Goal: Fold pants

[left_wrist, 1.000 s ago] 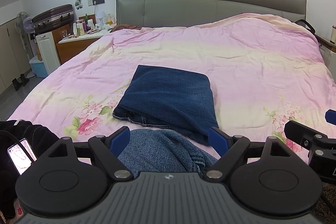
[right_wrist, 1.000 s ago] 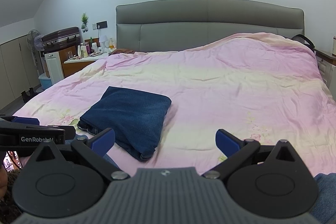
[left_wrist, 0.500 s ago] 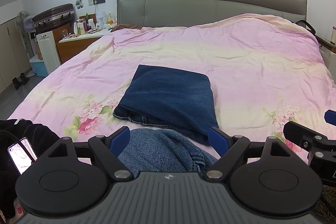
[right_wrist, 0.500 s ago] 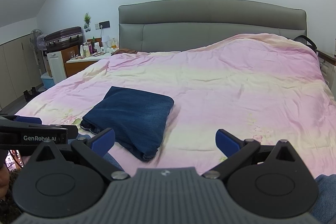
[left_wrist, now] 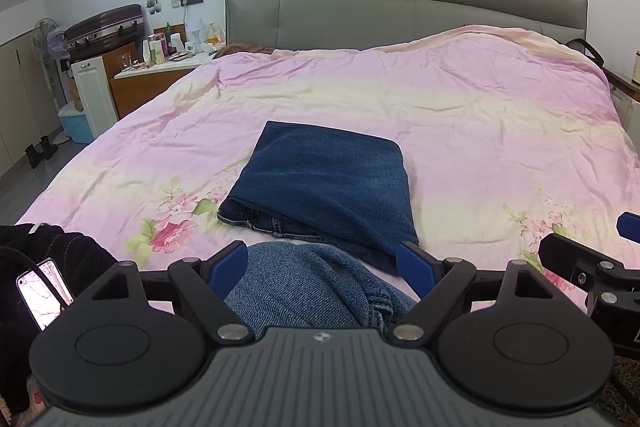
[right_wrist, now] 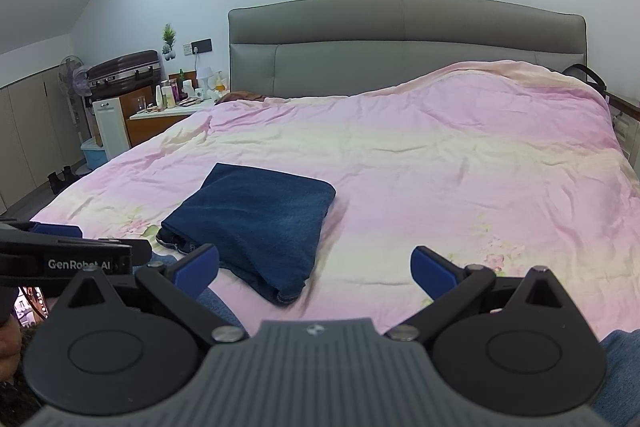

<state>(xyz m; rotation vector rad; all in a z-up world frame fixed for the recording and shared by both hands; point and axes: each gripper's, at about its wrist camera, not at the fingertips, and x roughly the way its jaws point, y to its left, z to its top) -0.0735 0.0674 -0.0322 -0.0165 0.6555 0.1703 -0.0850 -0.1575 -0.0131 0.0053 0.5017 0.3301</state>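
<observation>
Right tongs (right_wrist: pixel 314 269) slightly higher and further right; folded pants (right_wrist: pixel 256 223) lower in view.

matt denim pants (left_wrist: pixel 324 179) on a smooth, creased cloth bedcover (left_wrist: pixel 460 115).

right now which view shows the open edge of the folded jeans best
The left wrist view: the folded jeans sit centred, with the layered near-left edge and its stitching visible. The right wrist view shows them off to the left, that edge mostly hidden.
</observation>
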